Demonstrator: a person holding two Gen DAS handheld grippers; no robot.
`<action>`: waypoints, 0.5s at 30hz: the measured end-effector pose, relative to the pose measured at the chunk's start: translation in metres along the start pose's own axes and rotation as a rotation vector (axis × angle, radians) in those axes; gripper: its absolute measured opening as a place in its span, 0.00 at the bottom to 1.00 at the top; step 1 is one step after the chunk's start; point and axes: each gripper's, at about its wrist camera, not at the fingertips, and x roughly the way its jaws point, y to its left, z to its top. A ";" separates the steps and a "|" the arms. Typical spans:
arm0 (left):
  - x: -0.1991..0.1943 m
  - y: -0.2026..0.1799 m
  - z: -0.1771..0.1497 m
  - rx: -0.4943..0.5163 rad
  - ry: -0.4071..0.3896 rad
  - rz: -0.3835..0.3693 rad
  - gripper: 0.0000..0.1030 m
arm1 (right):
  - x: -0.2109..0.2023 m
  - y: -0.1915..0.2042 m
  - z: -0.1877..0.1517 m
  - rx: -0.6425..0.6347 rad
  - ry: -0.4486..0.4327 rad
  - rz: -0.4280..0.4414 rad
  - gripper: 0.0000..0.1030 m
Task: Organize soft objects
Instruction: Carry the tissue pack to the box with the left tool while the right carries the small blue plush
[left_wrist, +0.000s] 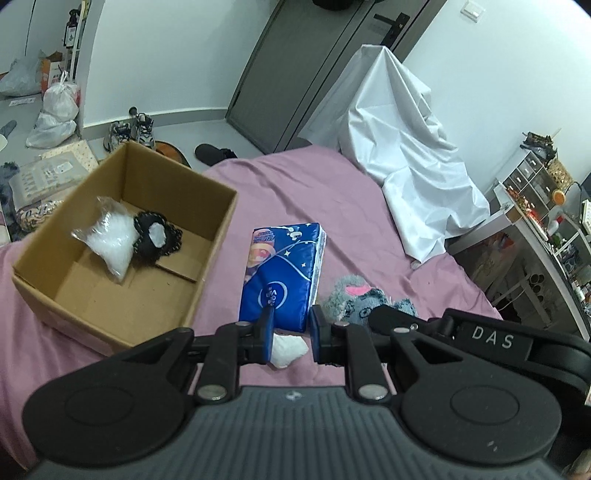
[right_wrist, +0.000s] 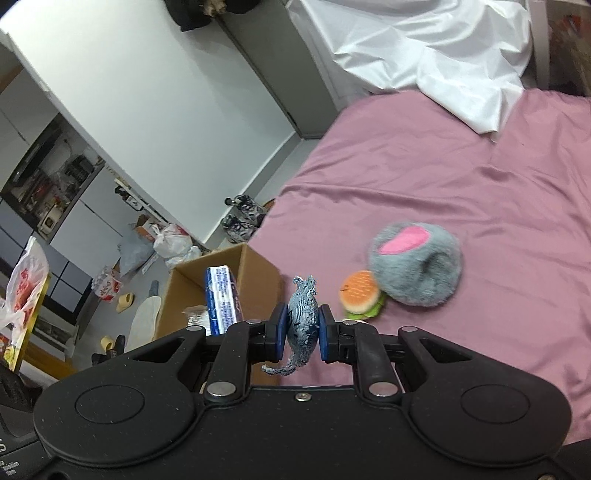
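Note:
My left gripper (left_wrist: 290, 326) is open above the pink bed, with the blue tissue pack (left_wrist: 282, 275) just ahead and a white soft lump (left_wrist: 288, 350) below between its fingers. The cardboard box (left_wrist: 218, 229) at left holds a clear bag of white stuff (left_wrist: 109, 238) and a black item (left_wrist: 157, 240). My right gripper (right_wrist: 300, 328) is shut on a blue-grey knitted soft toy (right_wrist: 303, 317). A grey plush with a pink patch (right_wrist: 415, 264) and a burger toy (right_wrist: 360, 293) lie on the bed to its right. The plush also shows in the left view (left_wrist: 349, 295).
A white sheet (left_wrist: 410, 158) drapes over something at the bed's far end. Shoes (left_wrist: 129, 134) and bags (left_wrist: 57, 107) lie on the floor beyond the box. A cluttered shelf (left_wrist: 535, 221) stands at right. The box (right_wrist: 255, 273) and tissue pack (right_wrist: 221, 299) sit left of my right gripper.

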 end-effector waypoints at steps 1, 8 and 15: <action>-0.002 0.002 0.001 -0.001 -0.004 0.000 0.18 | 0.000 0.005 0.000 -0.007 -0.003 0.003 0.17; -0.019 0.024 0.013 -0.025 -0.027 0.012 0.18 | 0.004 0.036 -0.005 -0.045 -0.006 0.018 0.17; -0.030 0.048 0.023 -0.049 -0.036 0.026 0.18 | 0.011 0.063 -0.010 -0.076 -0.009 0.029 0.17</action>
